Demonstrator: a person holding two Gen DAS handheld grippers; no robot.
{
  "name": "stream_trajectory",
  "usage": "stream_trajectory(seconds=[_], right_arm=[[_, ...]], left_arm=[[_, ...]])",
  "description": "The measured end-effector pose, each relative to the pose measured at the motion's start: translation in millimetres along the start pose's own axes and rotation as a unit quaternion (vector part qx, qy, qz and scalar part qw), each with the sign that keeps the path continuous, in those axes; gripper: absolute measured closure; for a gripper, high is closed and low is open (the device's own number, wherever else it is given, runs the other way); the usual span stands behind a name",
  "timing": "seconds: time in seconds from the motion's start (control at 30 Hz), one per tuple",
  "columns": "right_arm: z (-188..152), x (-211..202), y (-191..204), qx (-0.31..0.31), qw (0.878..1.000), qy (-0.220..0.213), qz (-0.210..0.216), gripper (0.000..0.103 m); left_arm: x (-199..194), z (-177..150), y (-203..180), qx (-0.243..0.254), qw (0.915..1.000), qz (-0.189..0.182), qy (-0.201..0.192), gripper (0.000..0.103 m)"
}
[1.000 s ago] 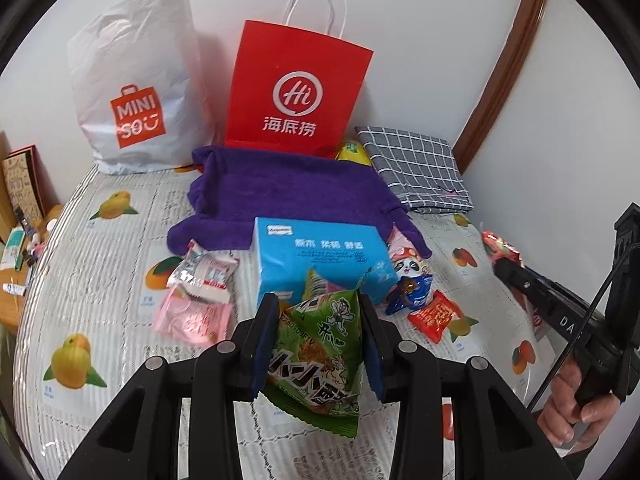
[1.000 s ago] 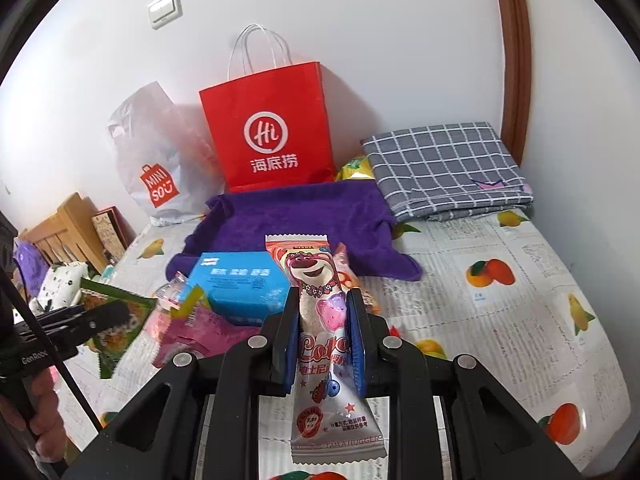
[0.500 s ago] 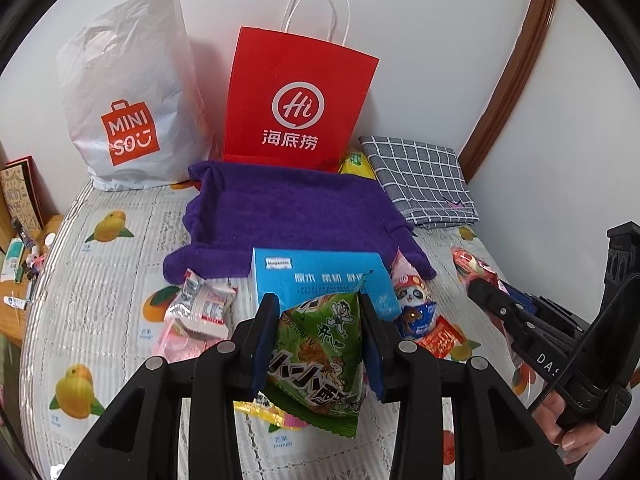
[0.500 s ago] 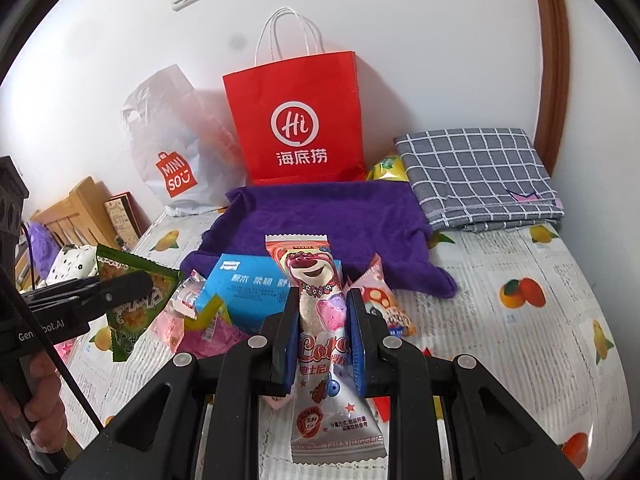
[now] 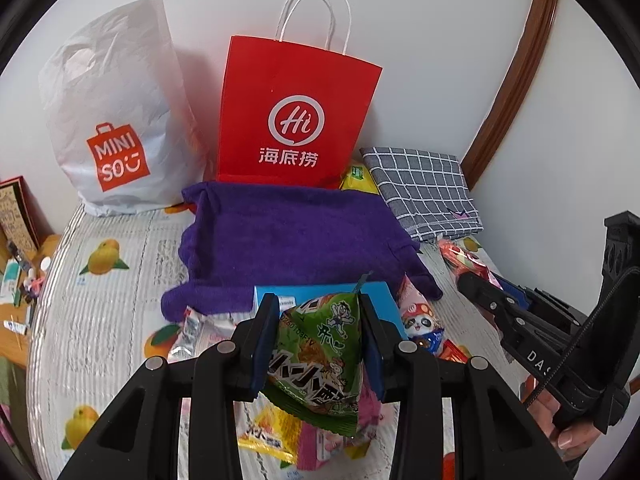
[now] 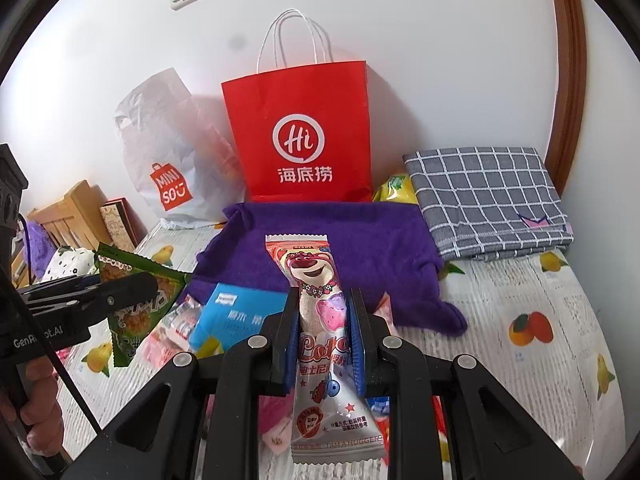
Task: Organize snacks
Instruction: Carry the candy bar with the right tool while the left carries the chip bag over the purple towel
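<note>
My left gripper [image 5: 319, 322] is shut on a green snack packet [image 5: 320, 356], held above the bed. My right gripper [image 6: 323, 320] is shut on a long pink bear-print packet [image 6: 320, 320], which sticks out ahead of the fingers. Each gripper shows in the other's view: the right one [image 5: 480, 296] at the right edge, the left one [image 6: 132, 286] at the left with the green packet [image 6: 132, 312]. A blue box [image 6: 232, 312] and several loose packets [image 5: 272, 436] lie on the bed below. A purple towel [image 5: 292, 236] lies beyond them, in front of a red paper bag [image 5: 296, 116].
A white MINISO plastic bag [image 5: 112, 120] leans on the wall left of the red bag. A folded grey checked cloth [image 5: 424, 188] lies at the back right with a yellow packet [image 6: 394, 188] beside it. The fruit-print bed sheet [image 6: 532, 320] ends at the wall on the right. Wooden furniture [image 6: 72, 216] stands at the left.
Both grippers have moved toward the purple towel and the bags with their packets still held. The bags look larger and the loose packets sit lower in view.
</note>
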State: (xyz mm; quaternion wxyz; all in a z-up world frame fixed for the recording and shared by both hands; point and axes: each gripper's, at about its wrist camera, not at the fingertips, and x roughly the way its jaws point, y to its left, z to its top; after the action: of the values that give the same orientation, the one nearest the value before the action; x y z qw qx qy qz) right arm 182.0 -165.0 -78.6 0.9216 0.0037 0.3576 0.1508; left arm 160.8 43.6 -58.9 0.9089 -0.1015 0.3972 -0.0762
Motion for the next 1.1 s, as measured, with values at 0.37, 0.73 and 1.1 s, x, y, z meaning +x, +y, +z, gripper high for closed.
stream_trajectory(seconds=[0.37, 0.73, 1.1], right_arm=[[33, 37, -10, 0.007, 1.000, 0.005, 0.007, 0.081], [72, 80, -24, 0.004, 1.000, 0.022, 0.013, 0.081], [81, 116, -56, 0.001, 1.000, 0.024, -0.008, 0.081]], left_arm=[[26, 29, 7, 0.009, 0.9999, 0.011, 0.006, 0.066], [54, 58, 11, 0.029, 0.9993, 0.023, 0.010, 0.066], [96, 80, 35, 0.019, 0.9992, 0.026, 0.025, 0.066]])
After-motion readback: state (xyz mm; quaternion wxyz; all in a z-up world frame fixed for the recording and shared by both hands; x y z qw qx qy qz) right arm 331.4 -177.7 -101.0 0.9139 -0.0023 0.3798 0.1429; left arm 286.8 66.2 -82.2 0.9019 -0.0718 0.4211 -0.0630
